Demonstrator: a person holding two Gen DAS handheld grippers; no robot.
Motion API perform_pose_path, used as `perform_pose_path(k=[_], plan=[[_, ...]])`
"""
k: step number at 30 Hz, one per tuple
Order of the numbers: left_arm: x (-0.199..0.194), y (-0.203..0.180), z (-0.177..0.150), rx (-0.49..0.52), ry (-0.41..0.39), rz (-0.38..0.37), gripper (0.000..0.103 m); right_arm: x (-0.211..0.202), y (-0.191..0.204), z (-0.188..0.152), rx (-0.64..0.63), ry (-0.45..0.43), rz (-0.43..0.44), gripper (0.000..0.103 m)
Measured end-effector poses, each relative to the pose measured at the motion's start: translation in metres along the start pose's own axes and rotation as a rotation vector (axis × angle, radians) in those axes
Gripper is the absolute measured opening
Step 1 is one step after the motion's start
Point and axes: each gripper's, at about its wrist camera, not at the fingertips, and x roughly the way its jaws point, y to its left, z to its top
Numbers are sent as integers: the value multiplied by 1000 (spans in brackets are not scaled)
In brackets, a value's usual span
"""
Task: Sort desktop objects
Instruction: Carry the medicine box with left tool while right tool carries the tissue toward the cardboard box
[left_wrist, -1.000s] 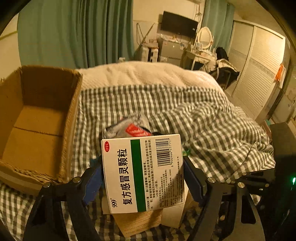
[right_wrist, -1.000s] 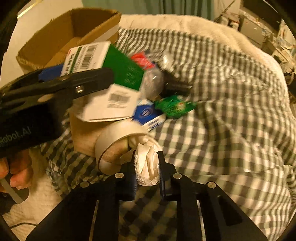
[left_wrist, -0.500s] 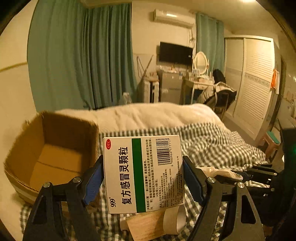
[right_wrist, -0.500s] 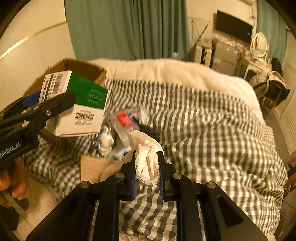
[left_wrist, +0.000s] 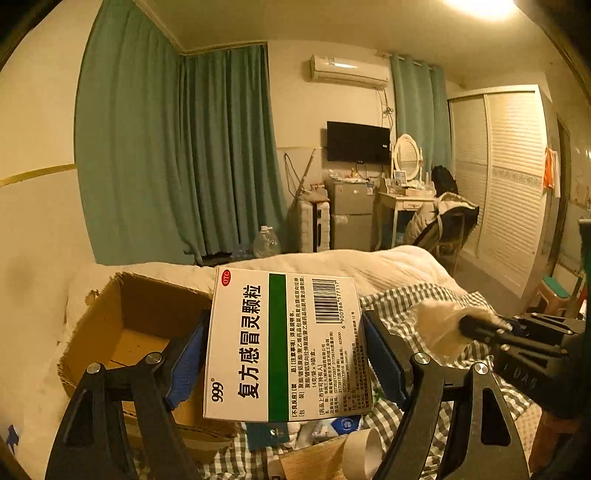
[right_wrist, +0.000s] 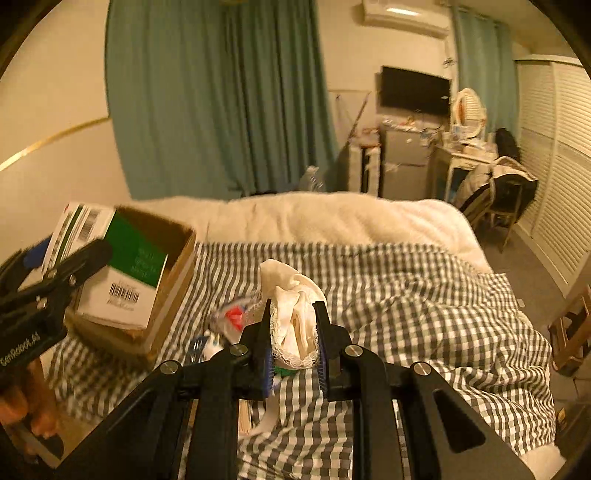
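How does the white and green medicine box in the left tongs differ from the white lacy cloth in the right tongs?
The white and green medicine box is a rigid, flat-sided carton printed with text and a barcode; the white lacy cloth is soft, crumpled and unprinted. The box spreads the left tongs wide, while the cloth is squeezed narrow by the right tongs. Both are gripped above the grey checked bedspread.

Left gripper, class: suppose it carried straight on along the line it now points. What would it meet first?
The left gripper, shut on the medicine box, points slightly downward. Probably the white duvet beyond the cardboard box, whose far corner lies close beside that line; depth is unclear.
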Motion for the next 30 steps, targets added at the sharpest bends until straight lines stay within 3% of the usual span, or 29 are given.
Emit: perform_pose_path(k=[4,13,30], plan=[[-9,7,6,3,-30,30,81,-15,9,9,24,-79,-23,17],[-31,33,14,5,-97,104,81,-38,45,20,18,-200,18,17],[-51,102,19,-38,-150,222,81,-55,135,38,-77,-289,70,17]])
